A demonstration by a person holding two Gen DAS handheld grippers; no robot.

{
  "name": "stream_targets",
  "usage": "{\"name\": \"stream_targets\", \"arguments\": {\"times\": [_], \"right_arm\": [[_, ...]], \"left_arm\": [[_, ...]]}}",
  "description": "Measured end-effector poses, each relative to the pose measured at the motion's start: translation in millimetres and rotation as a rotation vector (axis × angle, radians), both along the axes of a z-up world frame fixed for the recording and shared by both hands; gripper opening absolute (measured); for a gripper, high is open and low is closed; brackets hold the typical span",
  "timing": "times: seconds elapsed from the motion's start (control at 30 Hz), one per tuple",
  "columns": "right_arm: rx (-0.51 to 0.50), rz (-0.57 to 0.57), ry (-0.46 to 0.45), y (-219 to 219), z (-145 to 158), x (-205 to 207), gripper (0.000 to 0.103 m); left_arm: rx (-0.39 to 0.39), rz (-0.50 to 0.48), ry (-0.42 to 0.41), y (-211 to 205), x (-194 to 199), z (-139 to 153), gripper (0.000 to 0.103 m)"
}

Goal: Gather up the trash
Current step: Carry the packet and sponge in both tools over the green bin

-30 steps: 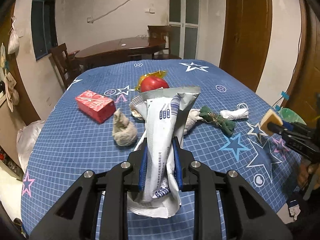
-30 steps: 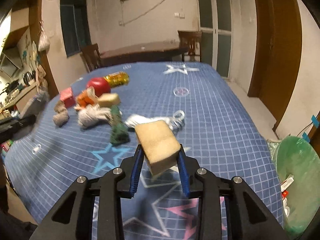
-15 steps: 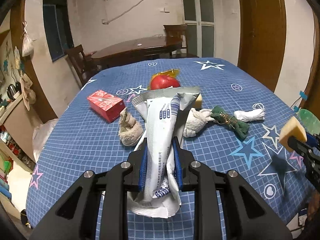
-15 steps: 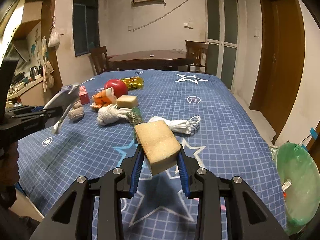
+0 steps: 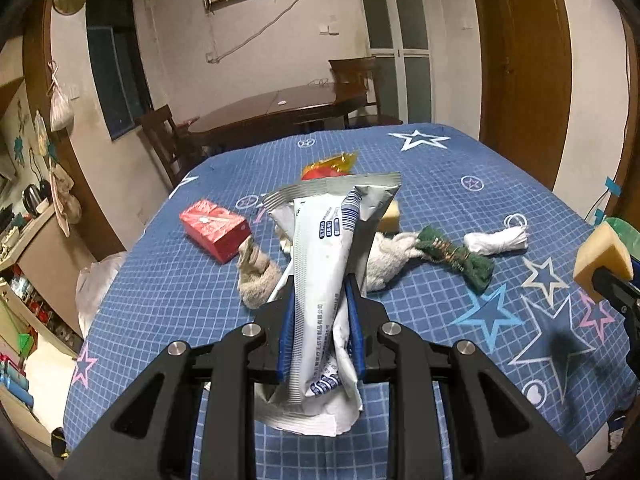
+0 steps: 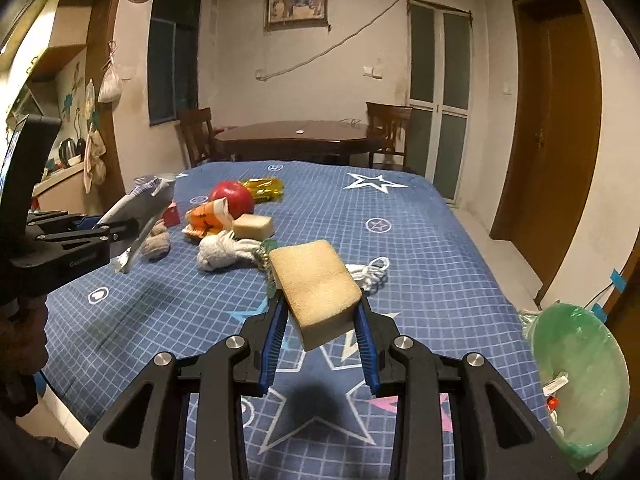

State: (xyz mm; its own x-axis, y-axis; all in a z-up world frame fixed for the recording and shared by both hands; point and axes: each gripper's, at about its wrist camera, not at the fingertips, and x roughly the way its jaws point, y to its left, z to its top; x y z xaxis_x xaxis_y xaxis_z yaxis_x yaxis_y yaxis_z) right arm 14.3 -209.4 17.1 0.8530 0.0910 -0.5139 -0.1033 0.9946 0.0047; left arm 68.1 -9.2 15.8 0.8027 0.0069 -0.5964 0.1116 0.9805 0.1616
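Note:
My left gripper (image 5: 320, 292) is shut on a crumpled white and silver wrapper (image 5: 324, 264) and holds it above the blue star tablecloth (image 5: 160, 280). It also shows in the right wrist view (image 6: 132, 220) at the left. My right gripper (image 6: 320, 312) is shut on a yellow sponge (image 6: 316, 284), held above the table; the sponge shows at the right edge of the left wrist view (image 5: 602, 256). A green-lined trash bin (image 6: 580, 376) stands on the floor at the table's right.
On the table lie a red box (image 5: 214, 228), a beige sock (image 5: 256, 276), a white rag (image 6: 224, 252), a green scrubber (image 5: 456, 256), a white string bundle (image 5: 496, 240), a second sponge (image 6: 252, 226), an apple (image 6: 232, 196), and orange and yellow wrappers.
Both grippers have risen and tilted up with their loads, so more of the room shows. The left gripper has come into the right wrist view.

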Motion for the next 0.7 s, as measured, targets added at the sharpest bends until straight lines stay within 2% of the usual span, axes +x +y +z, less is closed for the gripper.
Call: {"name": "stream_targets", "arguments": {"times": [0.4, 0.7], "right_arm": [[-0.017, -0.078, -0.045, -32.6, 18.7, -13.2, 0.035], [-0.04, -0.177, -0.092, -71.1, 42.7, -26.3, 0.035]], "left_arm": [[0.019, -0.062, -0.053, -41.3, 7.2, 18.8, 0.022], [0.024, -0.158, -0.081, -94.4, 12.5, 30.7, 0.022]]}}
